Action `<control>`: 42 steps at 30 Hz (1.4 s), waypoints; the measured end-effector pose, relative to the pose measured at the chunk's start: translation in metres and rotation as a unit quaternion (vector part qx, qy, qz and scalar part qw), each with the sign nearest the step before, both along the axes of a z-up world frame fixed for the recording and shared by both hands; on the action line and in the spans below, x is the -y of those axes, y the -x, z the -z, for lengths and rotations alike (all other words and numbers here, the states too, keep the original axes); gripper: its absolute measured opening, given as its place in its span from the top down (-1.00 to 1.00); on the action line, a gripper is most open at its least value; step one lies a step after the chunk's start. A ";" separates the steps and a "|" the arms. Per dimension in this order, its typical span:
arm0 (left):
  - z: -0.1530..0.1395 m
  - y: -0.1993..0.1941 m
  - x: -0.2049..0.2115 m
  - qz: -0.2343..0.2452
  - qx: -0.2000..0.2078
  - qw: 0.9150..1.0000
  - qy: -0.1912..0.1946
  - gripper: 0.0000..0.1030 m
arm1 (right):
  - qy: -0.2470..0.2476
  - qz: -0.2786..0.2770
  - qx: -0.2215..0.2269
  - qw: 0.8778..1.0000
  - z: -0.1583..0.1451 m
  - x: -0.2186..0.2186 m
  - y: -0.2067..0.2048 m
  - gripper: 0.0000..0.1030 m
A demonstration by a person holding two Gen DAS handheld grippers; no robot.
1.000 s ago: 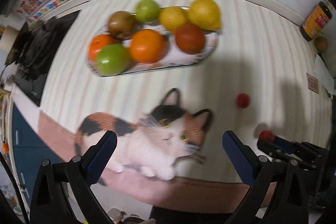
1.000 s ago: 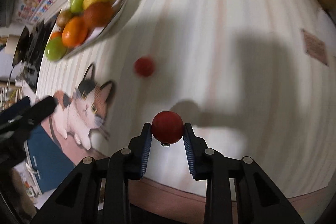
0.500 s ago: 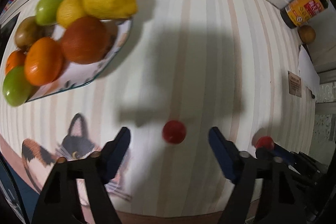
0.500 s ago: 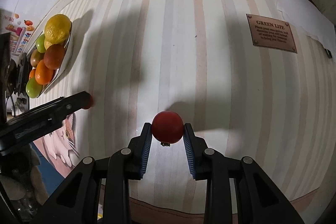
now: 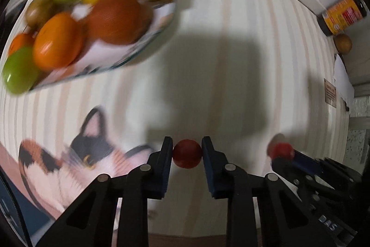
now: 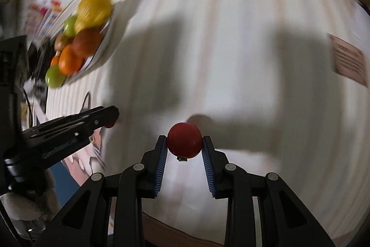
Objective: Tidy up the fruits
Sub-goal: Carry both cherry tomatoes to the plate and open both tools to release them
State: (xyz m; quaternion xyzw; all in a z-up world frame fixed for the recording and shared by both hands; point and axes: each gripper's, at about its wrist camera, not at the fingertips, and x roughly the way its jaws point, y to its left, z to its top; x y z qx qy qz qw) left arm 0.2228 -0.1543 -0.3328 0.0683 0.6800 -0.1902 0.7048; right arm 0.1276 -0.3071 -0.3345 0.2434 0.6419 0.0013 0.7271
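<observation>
Left gripper [image 5: 187, 152] closed on red fruit [image 5: 187, 153] — "DAS" [image 5: 327, 222] legible.

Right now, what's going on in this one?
A person is gathering small red fruits with two handheld grippers. The left gripper has just closed its fingers on one red fruit over the cat mat. The right gripper holds another red fruit. The plate is already piled with fruit.

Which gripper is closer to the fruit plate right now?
Left. The left gripper sits just below the fruit plate; the right gripper is farther out to the side.
</observation>
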 end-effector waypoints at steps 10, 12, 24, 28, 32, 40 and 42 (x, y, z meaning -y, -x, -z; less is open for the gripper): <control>0.002 -0.003 -0.053 -0.065 -0.018 0.997 0.025 0.55 | 0.001 -0.030 0.000 1.000 -0.002 -0.007 -0.005 0.31; 0.002 0.000 -0.056 -0.068 -0.020 0.997 0.029 0.55 | 0.002 -0.034 0.001 0.999 0.001 -0.010 -0.005 0.31; -0.037 -0.023 -0.104 -0.124 -0.015 0.989 0.082 0.55 | -0.031 -0.041 0.039 0.998 -0.010 -0.035 -0.023 0.37; -0.055 -0.050 -0.121 -0.143 -0.006 0.985 0.092 0.55 | -0.078 -0.028 0.077 0.994 -0.021 -0.048 -0.050 0.37; -0.062 -0.076 -0.121 -0.150 -0.010 0.984 0.098 0.55 | -0.123 -0.016 0.101 0.987 -0.021 -0.063 -0.081 0.37; -0.051 -0.124 -0.104 -0.149 -0.020 0.986 0.074 0.55 | -0.145 -0.021 0.106 0.983 -0.013 -0.090 -0.130 0.37; -0.049 -0.127 -0.101 -0.144 -0.022 0.987 0.066 0.54 | -0.142 -0.027 0.102 0.984 -0.011 -0.095 -0.135 0.37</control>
